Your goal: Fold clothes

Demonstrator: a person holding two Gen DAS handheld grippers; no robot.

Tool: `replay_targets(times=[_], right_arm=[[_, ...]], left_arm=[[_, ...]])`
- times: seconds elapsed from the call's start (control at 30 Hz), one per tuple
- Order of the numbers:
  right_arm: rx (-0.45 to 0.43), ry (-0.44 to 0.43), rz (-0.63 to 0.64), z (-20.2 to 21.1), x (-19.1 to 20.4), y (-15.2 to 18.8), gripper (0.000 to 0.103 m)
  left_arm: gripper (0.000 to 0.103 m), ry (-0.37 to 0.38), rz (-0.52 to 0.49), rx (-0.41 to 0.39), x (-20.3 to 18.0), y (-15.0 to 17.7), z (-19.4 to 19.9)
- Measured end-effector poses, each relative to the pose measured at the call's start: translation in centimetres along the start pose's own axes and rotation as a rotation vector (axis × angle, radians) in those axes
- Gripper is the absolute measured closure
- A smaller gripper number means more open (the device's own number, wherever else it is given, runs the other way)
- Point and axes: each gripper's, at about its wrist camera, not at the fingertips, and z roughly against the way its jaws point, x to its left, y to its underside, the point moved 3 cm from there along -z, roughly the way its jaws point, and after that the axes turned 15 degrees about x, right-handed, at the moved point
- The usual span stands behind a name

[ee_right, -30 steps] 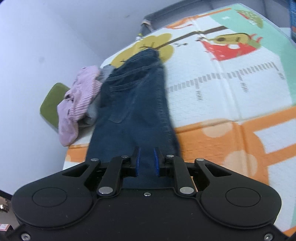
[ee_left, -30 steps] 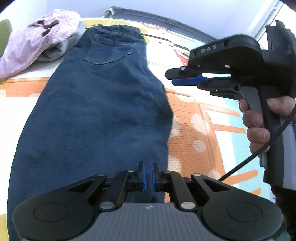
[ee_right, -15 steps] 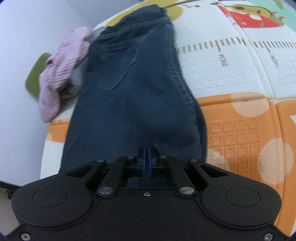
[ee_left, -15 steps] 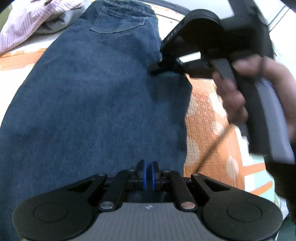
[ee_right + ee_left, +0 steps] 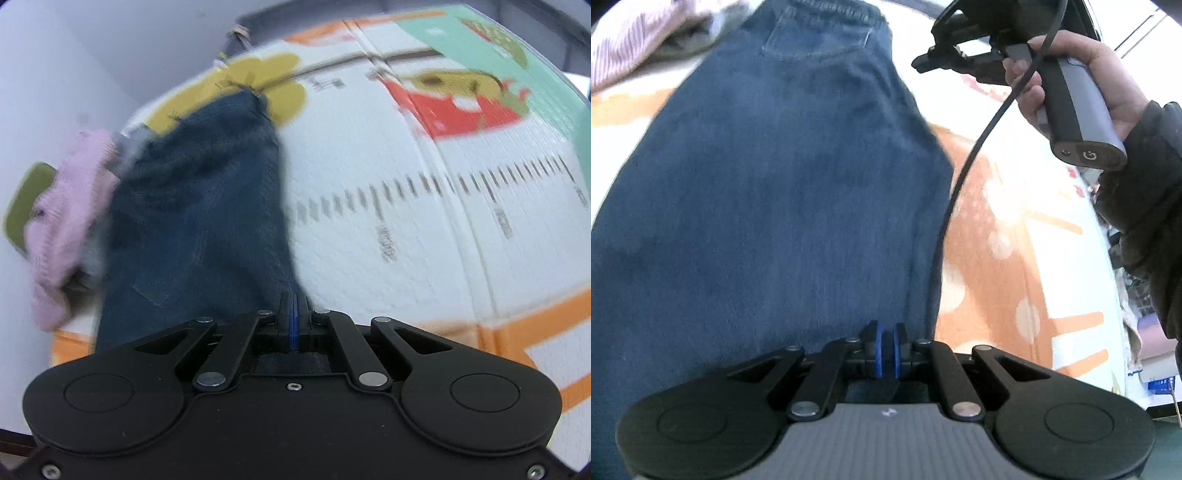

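From the left wrist view, the jeans [image 5: 768, 192] lie flat on the patterned play mat [image 5: 1015, 229], waistband and back pocket at the far end, the leg running toward the camera. The left tool [image 5: 885, 349] sits low at the near end of the denim with its blue pads drawn almost together; dark cloth seems to lie between them, so I take it to be pinching the near edge of the leg, ready to carry it over for a fold. Up to the right, a hand [image 5: 1071, 74] in a dark sleeve [image 5: 1145, 206] holds the right tool [image 5: 923, 62] above the mat beside the jeans' right edge, its cable [image 5: 960, 177] trailing down across the view. A pink striped garment [image 5: 635, 48] is bunched at the far left, out of the way.

From the right wrist view, which is blurred, the right tool's [image 5: 293, 321] pads are pressed fully together with no cloth visible between them, just at the right edge of the jeans [image 5: 192, 221]. It looks closed on nothing, perhaps to press or smooth the seam. The pink garment [image 5: 66, 221] lies against the jeans' left side, with a green cushion [image 5: 22, 206] behind it
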Motion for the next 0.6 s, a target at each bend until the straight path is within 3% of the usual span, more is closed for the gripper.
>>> replay_targets(times=[0.13, 0.3, 0.6], right_arm=[[-0.03, -0.014, 0.071, 2.4, 2.7, -0.7, 0.102], [0.001, -0.014, 0.14, 3.1, 5.6, -0.5, 0.102], [0.142, 0.023, 0.124, -3.6, 6.8, 0.9, 0.102]], left_arm=[[0.096, -0.023, -0.008, -0.055, -0.3, -0.8, 1.7], [0.096, -0.052, 0.013, -0.095, 0.3, -2.3, 2.7], [0.096, -0.058, 0.074, -0.006, 2.3, -2.9, -1.2]])
